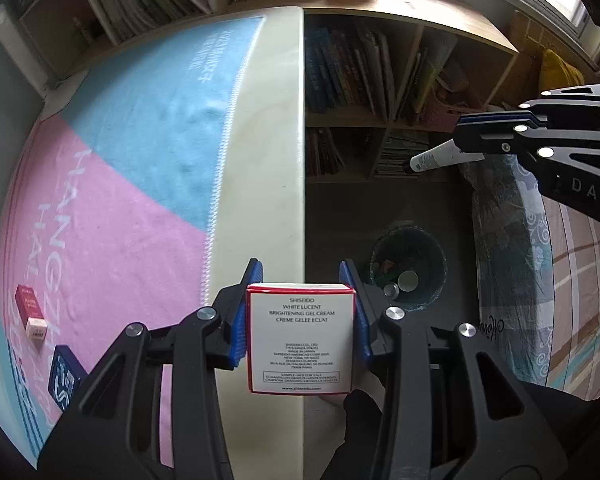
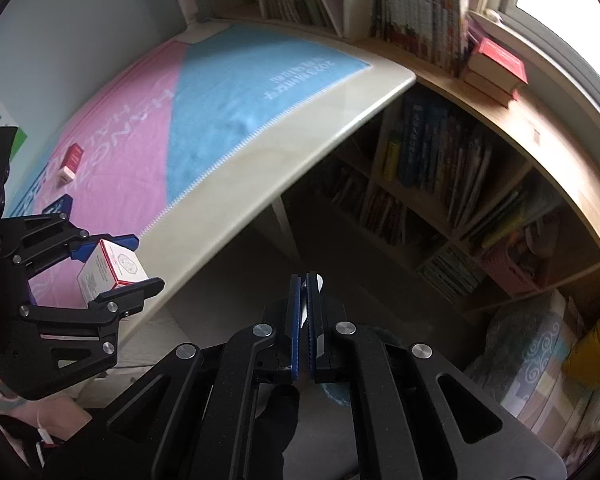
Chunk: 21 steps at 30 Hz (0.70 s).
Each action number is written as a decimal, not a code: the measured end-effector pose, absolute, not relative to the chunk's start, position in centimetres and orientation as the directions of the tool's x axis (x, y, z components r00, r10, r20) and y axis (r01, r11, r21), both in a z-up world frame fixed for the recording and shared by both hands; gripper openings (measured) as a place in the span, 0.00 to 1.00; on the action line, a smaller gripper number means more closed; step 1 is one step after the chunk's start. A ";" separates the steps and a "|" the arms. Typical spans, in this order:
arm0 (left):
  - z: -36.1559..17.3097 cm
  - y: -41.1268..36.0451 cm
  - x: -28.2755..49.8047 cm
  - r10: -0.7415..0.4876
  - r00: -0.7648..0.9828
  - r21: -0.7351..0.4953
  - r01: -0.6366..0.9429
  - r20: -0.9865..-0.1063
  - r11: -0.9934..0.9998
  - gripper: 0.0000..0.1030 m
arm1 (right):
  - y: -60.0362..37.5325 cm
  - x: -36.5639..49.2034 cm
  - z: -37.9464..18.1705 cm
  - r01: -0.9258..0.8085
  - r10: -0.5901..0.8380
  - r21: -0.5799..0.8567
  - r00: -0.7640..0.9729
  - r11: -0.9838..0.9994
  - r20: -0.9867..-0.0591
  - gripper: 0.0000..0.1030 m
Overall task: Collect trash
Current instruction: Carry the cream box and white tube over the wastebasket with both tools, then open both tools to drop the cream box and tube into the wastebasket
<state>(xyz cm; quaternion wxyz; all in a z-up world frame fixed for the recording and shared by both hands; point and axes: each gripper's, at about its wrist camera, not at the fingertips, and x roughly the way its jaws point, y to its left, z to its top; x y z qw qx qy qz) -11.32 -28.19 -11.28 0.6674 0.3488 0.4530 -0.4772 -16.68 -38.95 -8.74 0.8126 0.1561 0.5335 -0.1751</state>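
My left gripper is shut on a white Shiseido cream box with red edges, held over the table's right edge; the box also shows in the right wrist view. My right gripper is shut on a white tube, held in the air off the table, above and beyond the dark round trash bin on the floor. The bin holds several pieces. A red box, a small pale box and a dark blue box lie on the towel at the left.
A pink and blue towel covers the pale table. Bookshelves full of books stand behind and below the table. A patterned bedcover lies to the right of the bin.
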 end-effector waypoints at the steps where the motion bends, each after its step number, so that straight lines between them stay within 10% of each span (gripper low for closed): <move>1: -11.4 -28.6 -11.8 -0.321 0.126 0.032 0.959 -0.939 0.282 0.37 | -39.3 -17.7 -8.9 0.474 -0.124 0.068 0.363 0.878 -0.924 0.03; 21: -14.7 -37.4 -24.5 -0.260 -0.028 0.004 0.992 -0.965 -0.124 0.37 | -43.0 -32.0 -12.0 0.762 -0.157 0.100 0.257 0.639 -0.954 0.03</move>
